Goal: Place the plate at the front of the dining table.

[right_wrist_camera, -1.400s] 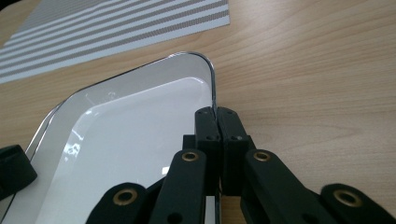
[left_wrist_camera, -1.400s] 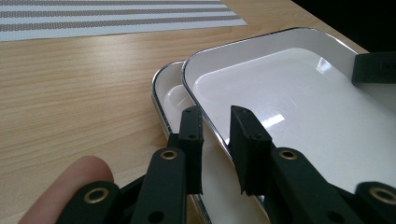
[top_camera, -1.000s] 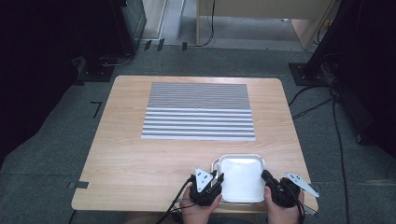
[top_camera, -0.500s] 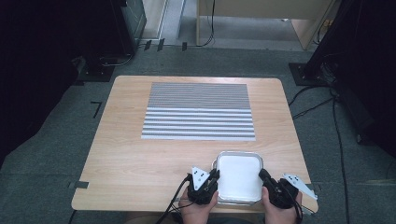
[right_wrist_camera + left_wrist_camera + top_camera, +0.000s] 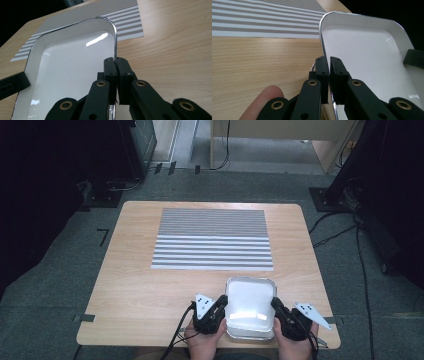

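Gripping the white tray (image 5: 250, 305) by opposite rims, my left gripper (image 5: 329, 65) and right gripper (image 5: 116, 65) clamp it above the table (image 5: 150, 290).

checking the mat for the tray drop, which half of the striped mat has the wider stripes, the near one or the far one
The near half of the striped mat, the part closest to the white tray, has the broad stripes. The far half has much finer, tighter lines.
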Motion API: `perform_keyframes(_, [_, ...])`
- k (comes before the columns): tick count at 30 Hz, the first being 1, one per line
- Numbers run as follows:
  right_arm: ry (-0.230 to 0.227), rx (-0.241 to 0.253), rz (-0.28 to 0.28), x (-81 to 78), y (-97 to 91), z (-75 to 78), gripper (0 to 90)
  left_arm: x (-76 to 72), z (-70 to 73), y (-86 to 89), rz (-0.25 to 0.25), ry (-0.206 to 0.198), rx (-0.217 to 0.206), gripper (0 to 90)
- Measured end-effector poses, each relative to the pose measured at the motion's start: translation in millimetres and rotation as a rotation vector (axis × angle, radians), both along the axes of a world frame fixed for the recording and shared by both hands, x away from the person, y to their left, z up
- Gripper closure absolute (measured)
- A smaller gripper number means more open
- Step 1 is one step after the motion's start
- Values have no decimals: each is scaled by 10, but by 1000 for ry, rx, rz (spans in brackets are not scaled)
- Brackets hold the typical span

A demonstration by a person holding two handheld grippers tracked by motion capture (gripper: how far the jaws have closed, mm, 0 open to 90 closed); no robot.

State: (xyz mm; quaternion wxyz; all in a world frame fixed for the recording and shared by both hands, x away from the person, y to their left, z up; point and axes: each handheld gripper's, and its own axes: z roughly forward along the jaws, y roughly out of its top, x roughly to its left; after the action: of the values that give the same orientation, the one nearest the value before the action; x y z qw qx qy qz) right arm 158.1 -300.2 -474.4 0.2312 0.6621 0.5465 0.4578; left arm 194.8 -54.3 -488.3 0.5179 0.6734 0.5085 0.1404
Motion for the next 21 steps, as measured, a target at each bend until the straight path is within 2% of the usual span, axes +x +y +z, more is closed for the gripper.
perform_keyframes(7, [-6, -10, 29, 94, 92, 40, 889, 64, 34, 103, 17, -8, -11, 883])
perform_keyframes(12, [-17, -41, 48, 155, 174, 69, 895, 113, 50, 167, 29, -15, -11, 896])
perform_keyframes(15, [-13, -43, 51, 195, 217, 77, 896, 148, 43, 202, 35, -8, -11, 897])
perform_keyframes(21, [-8, -27, 56, 270, 277, 84, 896, 199, 75, 272, 50, -22, -13, 899])
